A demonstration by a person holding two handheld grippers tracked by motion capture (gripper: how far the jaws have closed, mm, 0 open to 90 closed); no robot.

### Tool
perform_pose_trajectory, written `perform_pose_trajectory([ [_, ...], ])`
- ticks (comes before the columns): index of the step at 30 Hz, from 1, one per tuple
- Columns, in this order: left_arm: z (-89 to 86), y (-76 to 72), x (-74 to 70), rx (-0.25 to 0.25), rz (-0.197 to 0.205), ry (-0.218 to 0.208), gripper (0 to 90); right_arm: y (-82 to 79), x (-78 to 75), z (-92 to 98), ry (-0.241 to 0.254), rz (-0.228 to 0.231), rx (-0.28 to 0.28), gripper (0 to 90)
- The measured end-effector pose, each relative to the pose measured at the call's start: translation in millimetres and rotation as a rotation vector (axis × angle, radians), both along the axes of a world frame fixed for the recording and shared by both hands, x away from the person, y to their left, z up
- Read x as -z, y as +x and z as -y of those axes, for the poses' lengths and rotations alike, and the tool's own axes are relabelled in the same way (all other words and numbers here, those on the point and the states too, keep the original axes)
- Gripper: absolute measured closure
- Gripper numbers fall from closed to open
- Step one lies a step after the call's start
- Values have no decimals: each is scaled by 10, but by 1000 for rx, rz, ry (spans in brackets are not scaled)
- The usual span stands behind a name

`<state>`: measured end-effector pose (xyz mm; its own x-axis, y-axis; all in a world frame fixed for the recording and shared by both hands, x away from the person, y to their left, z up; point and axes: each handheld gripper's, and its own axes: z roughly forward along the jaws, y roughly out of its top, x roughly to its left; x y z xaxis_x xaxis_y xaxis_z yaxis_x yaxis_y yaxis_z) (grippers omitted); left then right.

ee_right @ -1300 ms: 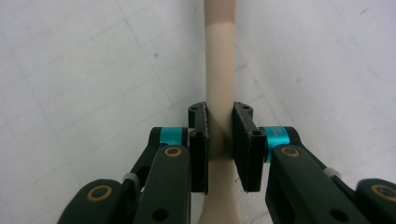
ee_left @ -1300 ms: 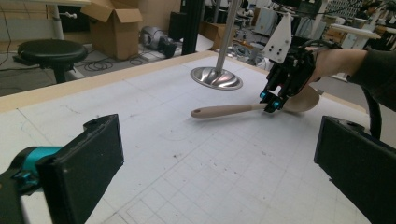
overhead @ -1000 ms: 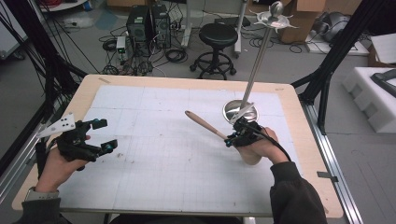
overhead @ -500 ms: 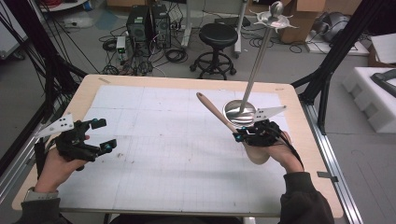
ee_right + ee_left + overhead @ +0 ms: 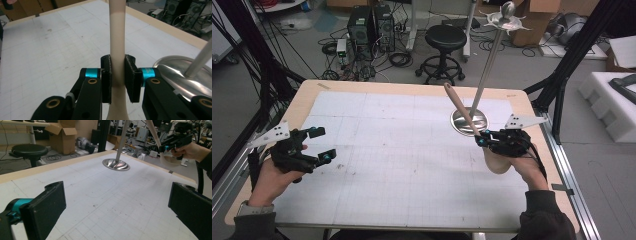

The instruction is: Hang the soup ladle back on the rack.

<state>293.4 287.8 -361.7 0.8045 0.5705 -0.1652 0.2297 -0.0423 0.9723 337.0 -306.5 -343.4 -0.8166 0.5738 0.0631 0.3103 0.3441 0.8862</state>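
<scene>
In the high view, the right gripper (image 5: 480, 139) is holding a pale spoon (image 5: 459, 109) by its handle, the bowl end hanging below the hand and the brown-tipped handle slanting up and away toward the metal stand (image 5: 486, 65), whose round base (image 5: 469, 120) is sitting on the counter (image 5: 412, 90) just behind the gripper. The left gripper (image 5: 321, 144) is resting low over the near left of the counter with its jaws standing wide and nothing between them. In the left gripper view, the two black jaws are framing bare gridded counter (image 5: 105, 202), the stand base (image 5: 116, 164) is lying well ahead, and the right gripper (image 5: 163, 147) is carrying the spoon (image 5: 153, 132) in the air beyond it. In the right gripper view, the pads (image 5: 106, 77) are pinching the spoon handle (image 5: 117, 37) on both sides, narrow and square across it, with the stand's pole (image 5: 200, 62) rising close at the right. The step in hand is probably hanging the spoon on the stand's top hooks (image 5: 507, 19); doing it well is likely asking for a firm pinch so the handle is not pivoting, a steady lift clear of the pole, and the handle end being steered to a hook before the grip is loosening.
</scene>
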Motion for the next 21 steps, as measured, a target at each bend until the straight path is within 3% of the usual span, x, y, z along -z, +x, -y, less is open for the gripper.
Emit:
perform_pose_trajectory([
  [4, 4, 1, 2, 0, 0, 4, 18, -13, -37, 112, 4, 5, 26, 780],
  [14, 14, 6, 8, 2, -5, 12, 18, -43, -169, 412, 81, 40, 94, 780],
  [21, 11, 5, 7, 0, -4, 11, 18, -27, -265, 555, 85, 52, 135, 780],
])
